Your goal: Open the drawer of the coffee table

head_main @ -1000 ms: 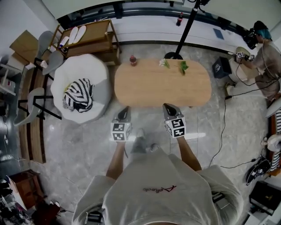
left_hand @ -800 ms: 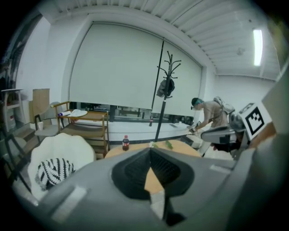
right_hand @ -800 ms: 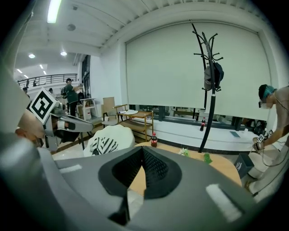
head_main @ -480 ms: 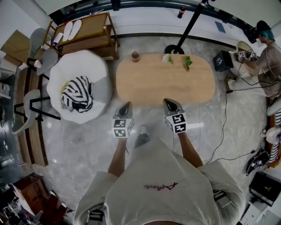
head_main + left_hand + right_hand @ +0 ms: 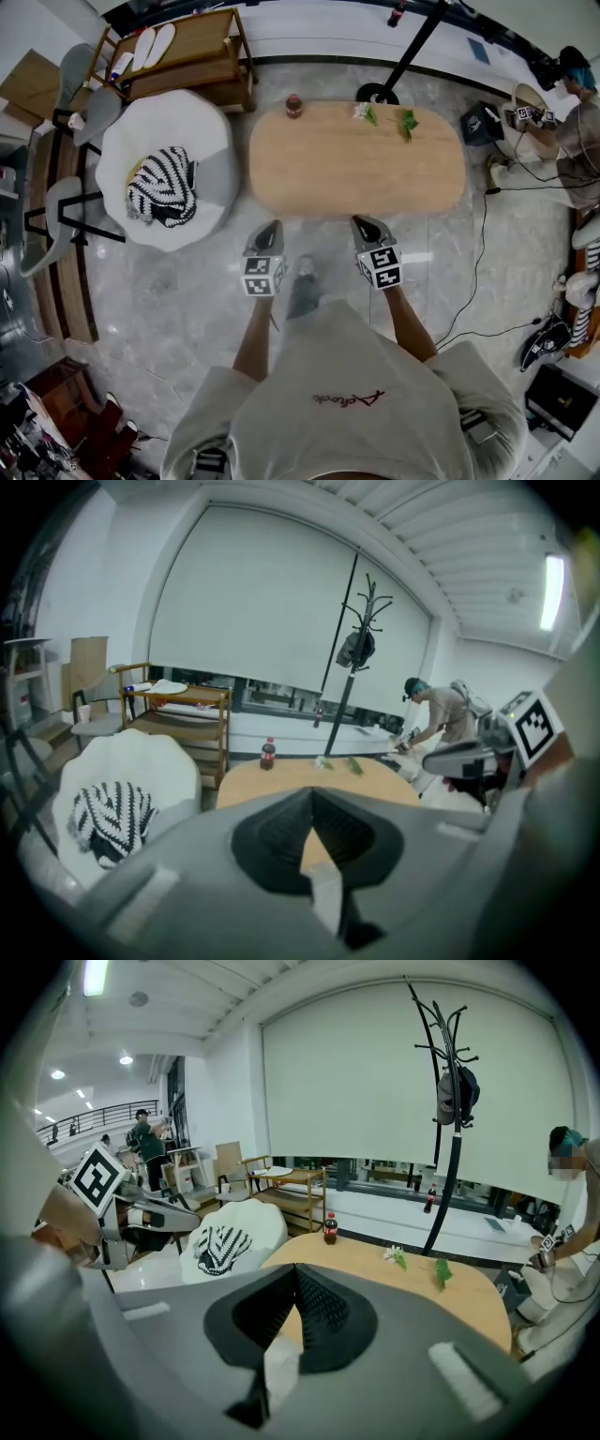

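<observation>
Desk (image 5: 356,159), oval with a light wooden top, on pale grey marble floor (image 5: 187,300), directly ahead of the person (image 5: 347,403). Drawer front not to be made out in any view; only the top on show. Along the far edge, a small dark soda bottle (image 5: 293,105), upright, and two small sprigs (image 5: 408,120) lying flat further right.

Left hand-held gripper (image 5: 271,225): jaws pressed together, nothing between them, tip aimed at the near long edge and just short of it in the head view. Right hand-held gripper (image 5: 360,221): likewise closed and empty, beside the left one, pointing at the same edge, well apart from the bottle.

Left of the desk, a white armchair (image 5: 141,141) with a black-and-white striped cloth (image 5: 161,192) on its seat. Behind that, a wooden shelf cart (image 5: 192,66). Just beyond the far edge, the base of a black coat stand (image 5: 375,94).
</observation>
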### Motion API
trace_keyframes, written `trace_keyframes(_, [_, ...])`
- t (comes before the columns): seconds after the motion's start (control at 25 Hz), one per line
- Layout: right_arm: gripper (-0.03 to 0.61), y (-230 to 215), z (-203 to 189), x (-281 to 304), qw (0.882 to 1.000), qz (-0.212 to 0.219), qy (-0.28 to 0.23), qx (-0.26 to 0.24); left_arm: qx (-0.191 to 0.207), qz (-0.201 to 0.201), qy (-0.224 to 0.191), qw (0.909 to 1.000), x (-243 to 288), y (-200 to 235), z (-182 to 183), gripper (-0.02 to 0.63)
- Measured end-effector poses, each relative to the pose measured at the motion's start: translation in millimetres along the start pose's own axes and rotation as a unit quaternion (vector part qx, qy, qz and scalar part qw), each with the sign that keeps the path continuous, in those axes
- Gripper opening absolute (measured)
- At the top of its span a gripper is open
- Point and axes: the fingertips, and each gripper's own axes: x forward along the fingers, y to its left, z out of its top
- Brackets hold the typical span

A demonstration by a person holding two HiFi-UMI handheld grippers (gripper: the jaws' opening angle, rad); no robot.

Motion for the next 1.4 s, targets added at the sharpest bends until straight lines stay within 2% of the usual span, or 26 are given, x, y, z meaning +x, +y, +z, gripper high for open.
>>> trace_keyframes(0.2, [0.005, 1, -35, -14, 1.0, 0.004, 0.002, 0.011, 0.0, 0.003, 0.012, 0.9999, -5, -19, -35, 0.0])
trace_keyframes(0.4, [0.005, -5, -87, -21, 1.0, 0.001, 0.001, 0.025, 0.019, -0.019, 0.042, 0.9988, 1, -48, -92, 0.0])
trace_keyframes(0.52, [0.005, -11, -120, -11, 1.0, -0.004, 0.001, 0.031, 0.021, -0.015, 0.048, 0.9985, 9, -46, -125, 0.0])
trace_keyframes(0.72, [0.005, -20, -173, 29, 0.999, -0.011, -0.011, 0.036, 0.033, -0.004, 0.062, 0.9976, 43, -13, -192, -0.001])
trace_keyframes(0.88, [0.005, -35, -211, 74, 0.999, -0.012, -0.031, 0.036, 0.039, 0.01, 0.047, 0.9981, 85, 24, -240, 0.0])
trace_keyframes(1.08, [0.005, -37, -259, 133, 0.996, 0.013, -0.08, 0.046, 0.049, 0.017, 0.028, 0.9982, 139, 57, -291, 0.0])
trace_keyframes(1.4, [0.005, -30, -359, 227, 0.994, 0.028, -0.103, 0.022, 0.063, 0.044, 0.002, 0.9971, 209, 115, -398, 0.0])
